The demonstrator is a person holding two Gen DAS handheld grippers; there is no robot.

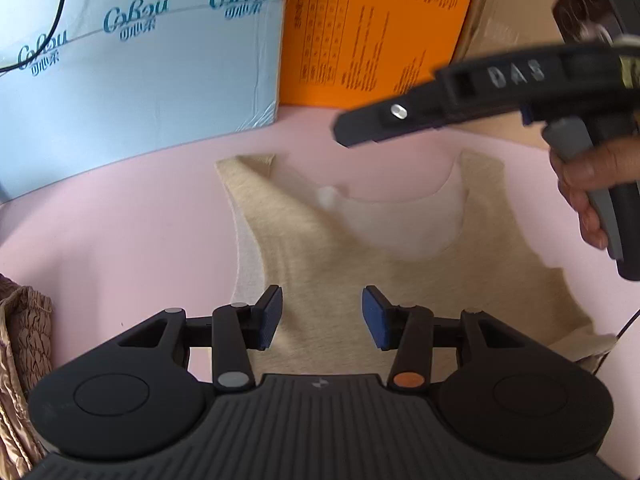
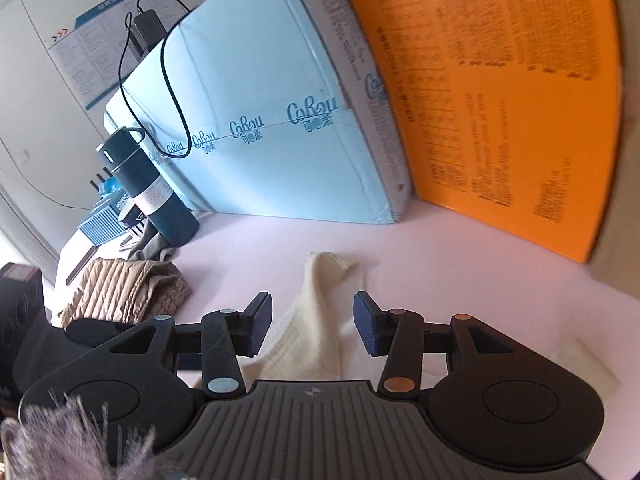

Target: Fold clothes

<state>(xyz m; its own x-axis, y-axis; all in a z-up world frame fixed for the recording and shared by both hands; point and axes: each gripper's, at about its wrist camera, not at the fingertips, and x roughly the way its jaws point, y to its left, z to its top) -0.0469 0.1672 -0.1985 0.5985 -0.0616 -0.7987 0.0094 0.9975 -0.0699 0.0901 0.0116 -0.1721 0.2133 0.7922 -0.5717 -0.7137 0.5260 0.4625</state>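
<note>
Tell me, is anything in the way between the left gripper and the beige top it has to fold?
Nothing visible is. The left gripper hangs open right above the beige top, with only air between its pads. The right gripper is off over the neckline, and the brown jacket sits clear at the left edge.

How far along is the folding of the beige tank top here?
Done: the tank top lies spread flat on the pink surface. In hand: nothing; the left gripper and right gripper hover over it, jaws open and empty. Left: every fold.
</note>
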